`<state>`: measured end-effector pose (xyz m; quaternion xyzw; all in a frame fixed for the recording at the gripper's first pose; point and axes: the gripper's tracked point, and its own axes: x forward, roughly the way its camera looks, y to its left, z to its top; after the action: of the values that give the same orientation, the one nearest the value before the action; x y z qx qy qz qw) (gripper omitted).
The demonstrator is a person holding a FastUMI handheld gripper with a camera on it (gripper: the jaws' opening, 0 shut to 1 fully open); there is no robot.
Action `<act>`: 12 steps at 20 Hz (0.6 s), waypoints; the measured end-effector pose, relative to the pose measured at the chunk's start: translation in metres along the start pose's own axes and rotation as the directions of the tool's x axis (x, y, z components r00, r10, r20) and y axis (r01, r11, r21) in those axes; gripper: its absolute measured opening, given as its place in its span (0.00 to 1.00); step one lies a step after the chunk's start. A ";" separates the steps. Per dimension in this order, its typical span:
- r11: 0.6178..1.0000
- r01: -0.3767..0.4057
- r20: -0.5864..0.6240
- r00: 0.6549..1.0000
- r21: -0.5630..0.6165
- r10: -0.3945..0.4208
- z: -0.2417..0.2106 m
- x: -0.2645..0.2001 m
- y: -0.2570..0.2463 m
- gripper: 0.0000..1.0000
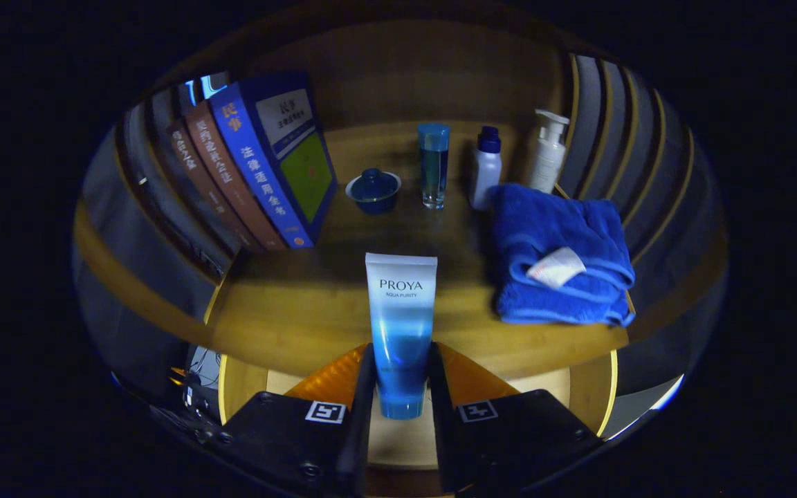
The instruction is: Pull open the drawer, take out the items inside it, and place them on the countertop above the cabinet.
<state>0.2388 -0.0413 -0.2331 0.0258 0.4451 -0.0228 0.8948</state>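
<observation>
My gripper [400, 377] is shut on a white-and-blue cosmetic tube [400, 304], both fingers pressing its blue cap end. The tube's flat white end points away from me, out over the wooden countertop [288, 304]; whether it rests on the wood I cannot tell. Below the fingers the open drawer [398, 436] shows its pale bottom and wooden walls.
On the countertop beyond the tube stand a small blue lidded bowl [373, 189], a tall blue glass bottle [433, 164], a white bottle with a blue cap [486, 168] and a white pump bottle [548, 150]. A folded blue towel [557, 252] lies right; several leaning books [260, 166] stand left.
</observation>
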 end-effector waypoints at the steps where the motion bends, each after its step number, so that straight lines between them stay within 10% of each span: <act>1: 1.000 0.008 -0.004 1.000 0.007 -0.008 0.007 0.011 -0.001 0.44; 10: 0.998 0.042 -0.053 0.998 0.037 -0.040 0.018 0.059 -0.016 0.48; 12: 0.999 0.030 -0.025 0.999 0.033 -0.030 0.023 0.056 -0.012 0.70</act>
<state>0.2904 -0.0557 -0.2643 0.0343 0.4560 -0.0433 0.8883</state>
